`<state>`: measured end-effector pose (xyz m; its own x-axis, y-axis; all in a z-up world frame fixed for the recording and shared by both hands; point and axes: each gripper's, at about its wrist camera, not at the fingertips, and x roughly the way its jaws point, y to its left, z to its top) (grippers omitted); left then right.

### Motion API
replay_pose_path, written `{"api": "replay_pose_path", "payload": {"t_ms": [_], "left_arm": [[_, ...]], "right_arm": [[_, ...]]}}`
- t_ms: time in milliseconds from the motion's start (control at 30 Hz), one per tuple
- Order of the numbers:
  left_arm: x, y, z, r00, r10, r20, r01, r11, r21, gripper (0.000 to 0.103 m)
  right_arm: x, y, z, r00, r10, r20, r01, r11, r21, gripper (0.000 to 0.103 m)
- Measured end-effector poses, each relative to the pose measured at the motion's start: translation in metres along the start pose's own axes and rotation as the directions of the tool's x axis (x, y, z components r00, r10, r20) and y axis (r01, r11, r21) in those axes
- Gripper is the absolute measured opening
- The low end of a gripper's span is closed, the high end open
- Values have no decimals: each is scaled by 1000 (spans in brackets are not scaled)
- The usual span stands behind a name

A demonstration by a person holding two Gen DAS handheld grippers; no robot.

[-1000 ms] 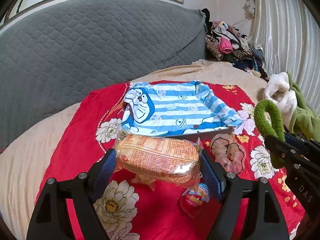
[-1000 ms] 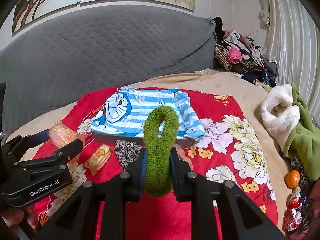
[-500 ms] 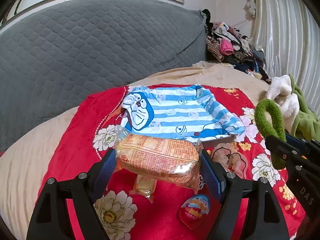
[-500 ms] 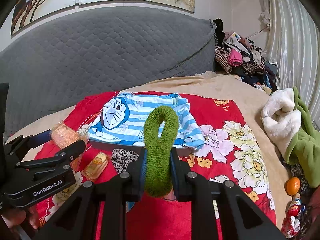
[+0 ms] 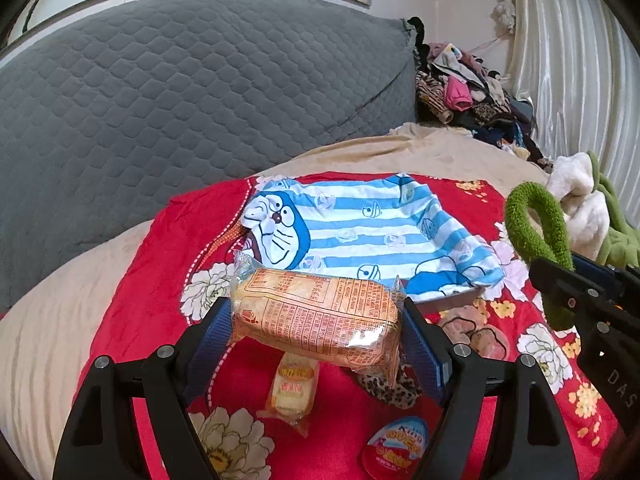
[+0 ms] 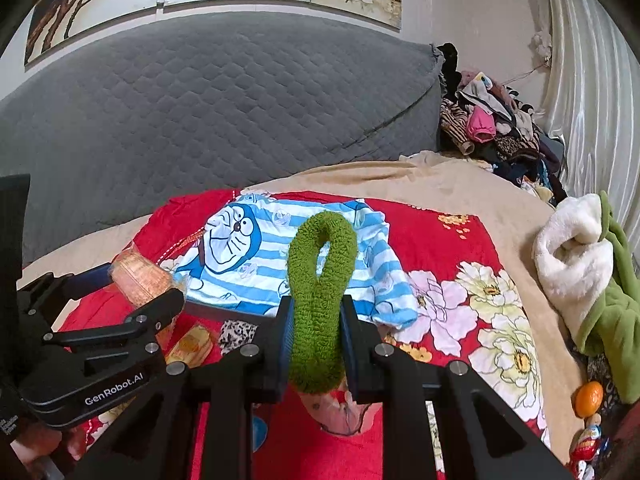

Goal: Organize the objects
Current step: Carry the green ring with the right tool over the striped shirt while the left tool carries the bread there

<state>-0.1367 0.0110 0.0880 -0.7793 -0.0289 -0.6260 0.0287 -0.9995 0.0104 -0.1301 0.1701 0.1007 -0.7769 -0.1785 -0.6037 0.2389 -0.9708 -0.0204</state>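
1. Left gripper (image 5: 316, 328) is clamped on the snack pack (image 5: 316, 320), centre frame, lifted above the red blanket (image 5: 160, 280), likely for sorting.
2. Right gripper (image 6: 316, 344) pinches the green loop (image 6: 320, 292) upright at centre, near the box (image 6: 224, 310) under the striped cloth (image 6: 256, 264).

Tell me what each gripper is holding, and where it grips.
Left gripper clamps the wrapped bread packet by its two short ends. Right gripper pinches the green fuzzy loop on its lower half.

Even, soft indoor light; glare on the shiny pleated white curtain (image 5: 576, 60) at right; fisheye bending, dark corners.
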Motion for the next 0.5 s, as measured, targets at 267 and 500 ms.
{"api": "replay_pose_path", "payload": {"t_ms": [267, 500], "left_arm": [[17, 2, 10, 1000, 11, -3, -11, 1000, -18, 83], [28, 2, 18, 1000, 18, 2, -18, 1000, -16, 83]], "right_arm": [[11, -2, 9, 1000, 7, 2, -7, 1000, -6, 22], [21, -3, 15, 1000, 12, 4, -12, 1000, -20, 22]]}}
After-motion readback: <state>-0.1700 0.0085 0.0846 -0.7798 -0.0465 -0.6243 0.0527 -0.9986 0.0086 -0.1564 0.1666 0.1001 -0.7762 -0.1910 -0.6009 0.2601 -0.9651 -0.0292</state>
